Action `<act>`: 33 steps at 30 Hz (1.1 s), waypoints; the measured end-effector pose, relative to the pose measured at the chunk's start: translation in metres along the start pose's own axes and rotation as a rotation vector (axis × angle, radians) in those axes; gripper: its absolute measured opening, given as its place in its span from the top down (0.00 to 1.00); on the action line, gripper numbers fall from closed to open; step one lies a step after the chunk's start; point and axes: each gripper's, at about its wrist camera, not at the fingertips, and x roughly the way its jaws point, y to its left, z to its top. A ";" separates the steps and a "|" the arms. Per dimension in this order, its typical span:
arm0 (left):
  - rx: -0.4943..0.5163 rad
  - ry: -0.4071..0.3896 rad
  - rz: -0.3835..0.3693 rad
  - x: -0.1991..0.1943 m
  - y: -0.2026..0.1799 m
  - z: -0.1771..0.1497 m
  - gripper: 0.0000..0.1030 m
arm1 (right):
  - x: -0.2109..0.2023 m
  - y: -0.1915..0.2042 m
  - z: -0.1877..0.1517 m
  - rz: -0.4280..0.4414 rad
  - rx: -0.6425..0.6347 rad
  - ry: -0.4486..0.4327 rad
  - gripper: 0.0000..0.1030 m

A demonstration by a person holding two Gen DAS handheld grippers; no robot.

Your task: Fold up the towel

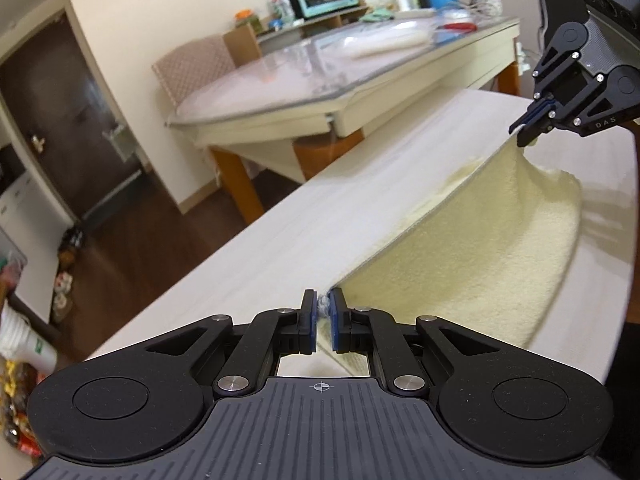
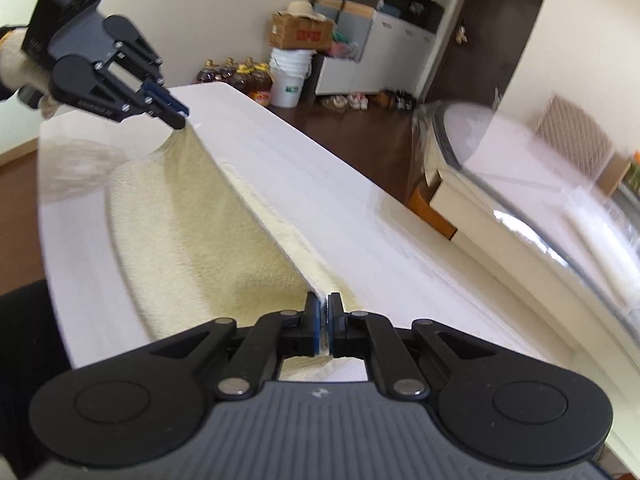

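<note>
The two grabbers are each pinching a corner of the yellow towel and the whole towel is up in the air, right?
Not quite. Both the left gripper and the right gripper do pinch the yellow towel, but only the held edge is lifted. The right wrist view shows the rest still lying on the white table.

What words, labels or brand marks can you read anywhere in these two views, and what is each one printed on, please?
"DAS": on the right gripper, read in the left wrist view.
Pale lettering on the left gripper, in the right wrist view: too blurred to read.
Red print on the cardboard box: too blurred.
Green label on the white bucket: too small.
Labels on the bottles: unreadable.
</note>
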 end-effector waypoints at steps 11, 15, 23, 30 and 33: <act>-0.070 0.043 -0.012 0.039 0.020 -0.007 0.93 | 0.036 -0.028 -0.003 0.031 0.101 0.031 0.96; -0.067 0.008 0.006 0.027 0.025 0.000 0.93 | 0.025 -0.033 -0.002 0.041 0.135 0.001 0.96; -0.053 0.066 0.042 0.060 0.026 0.001 0.92 | 0.048 -0.034 -0.007 -0.001 0.158 0.034 0.93; -0.094 0.063 0.059 0.061 0.033 -0.006 0.81 | 0.048 -0.037 -0.017 -0.075 0.167 0.026 0.72; -0.117 0.056 0.062 0.059 0.038 -0.007 0.72 | 0.044 -0.038 -0.021 -0.114 0.182 0.020 0.70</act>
